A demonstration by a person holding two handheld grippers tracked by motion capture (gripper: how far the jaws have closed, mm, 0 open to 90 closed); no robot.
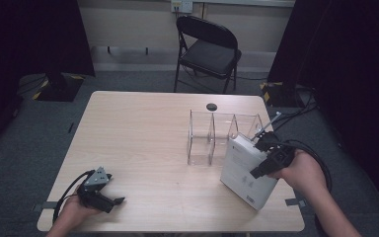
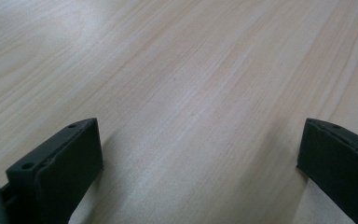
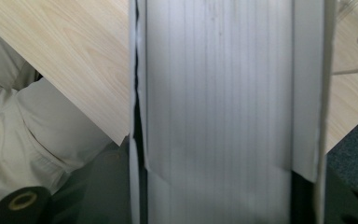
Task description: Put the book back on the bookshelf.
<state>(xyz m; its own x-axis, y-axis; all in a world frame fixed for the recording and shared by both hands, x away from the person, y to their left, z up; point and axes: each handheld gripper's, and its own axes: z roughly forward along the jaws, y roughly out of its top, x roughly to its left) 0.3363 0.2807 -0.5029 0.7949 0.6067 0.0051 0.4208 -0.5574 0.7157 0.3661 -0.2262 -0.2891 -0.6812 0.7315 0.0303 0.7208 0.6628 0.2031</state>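
Note:
A white flat box (image 1: 244, 170) stands tilted on its edge at the right of the wooden table (image 1: 143, 128), just in front of a clear acrylic divider rack (image 1: 212, 138). My right gripper (image 1: 260, 158) is shut on the box from its right side. In the right gripper view the box's narrow edge (image 3: 219, 93) runs up between the jaws. My left gripper (image 1: 113, 192) rests on the table near the front left corner. Its jaws stand wide apart with only bare wood between them (image 2: 200, 154).
A black folding chair (image 1: 209, 49) stands beyond the table's far edge. A small dark round hole (image 1: 211, 106) sits behind the rack. Dark curtains hang at both sides. The person's trouser leg (image 3: 28, 130) shows below the table's front edge.

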